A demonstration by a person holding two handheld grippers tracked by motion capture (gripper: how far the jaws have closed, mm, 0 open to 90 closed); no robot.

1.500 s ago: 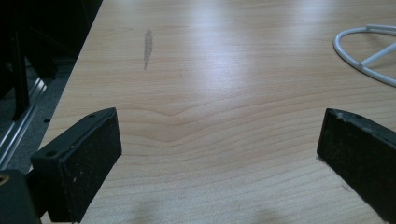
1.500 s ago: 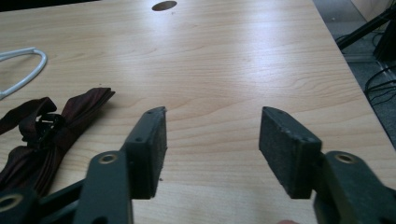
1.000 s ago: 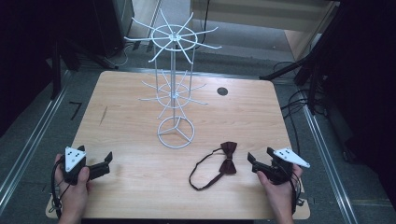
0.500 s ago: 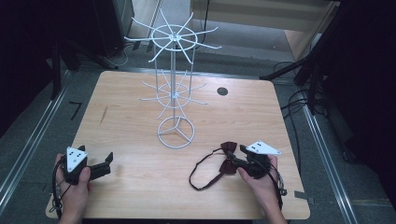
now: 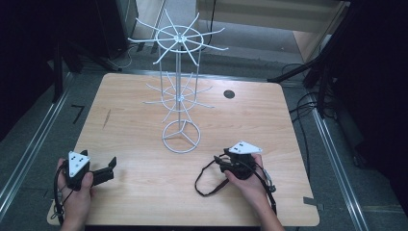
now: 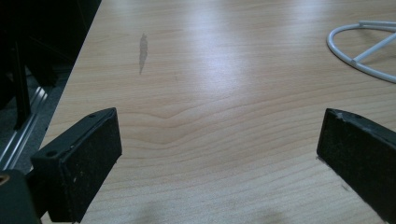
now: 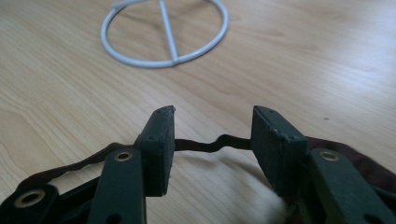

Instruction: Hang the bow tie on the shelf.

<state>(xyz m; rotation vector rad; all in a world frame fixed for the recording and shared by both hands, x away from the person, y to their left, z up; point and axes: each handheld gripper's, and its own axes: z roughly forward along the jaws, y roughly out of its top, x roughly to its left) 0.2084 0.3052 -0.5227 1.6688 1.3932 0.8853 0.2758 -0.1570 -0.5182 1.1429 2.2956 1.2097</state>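
From the high view, you are holding the left gripper [image 5: 108,169] over the table's [image 5: 144,202] near left corner, its jaws spread wide with nothing between them, while your right gripper [image 5: 222,162] is sitting over the dark bow tie [image 5: 208,184] near the near edge, right of the middle; the tie's strap is looping out toward the near edge, and the white wire stand [image 5: 181,137] is rising just beyond it at mid-table. In the left gripper view, your two black jaws are standing far apart over bare wood, with part of the stand's ring base [image 6: 362,49] showing at the upper right. In the right gripper view, your jaws have just been closing and are standing partly apart, the tie's thin strap [image 7: 212,143] running across the gap between them; the pads are not pressing on it, and the ring base [image 7: 164,32] is lying farther out on the table.
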